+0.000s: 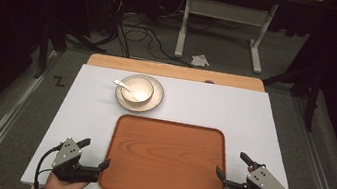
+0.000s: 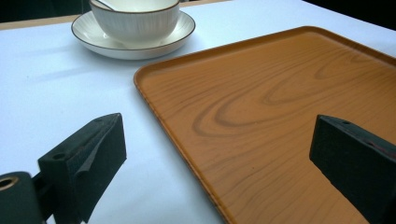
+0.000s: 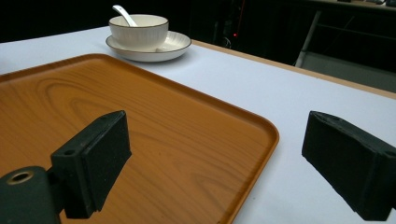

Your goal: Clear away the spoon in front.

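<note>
Bowl: a white ribbed bowl (image 1: 138, 89) with a thin dark rim stands on the saucer, at the far side of the table beyond the tray.
In the bowl: a white spoon (image 1: 122, 85) rests inside, its handle leaning out over the rim toward the left of the high view; whether anything else is in the bowl cannot be told.
Saucer: a white saucer (image 1: 155, 102) with a dark edge line carries the bowl at its middle and nothing else.
Tray: a wood-grain brown tray (image 1: 167, 160) with rounded corners and a low raised rim lies flat at the near middle of the table, between the two grippers; its bed is bare.
Tray look: orange-brown with darker curved grain rings, smooth with a slight sheen.
Table: a white tabletop (image 1: 235, 109) with a wooden strip along its far edge.
Left gripper: the left gripper (image 1: 95, 153) sits at the tray's near left corner, jaws spread wide, one over the table and one over the tray, pinching nothing.
Right gripper: the right gripper (image 1: 231, 165) sits at the tray's near right edge, jaws spread wide astride the rim, pinching nothing.
</note>
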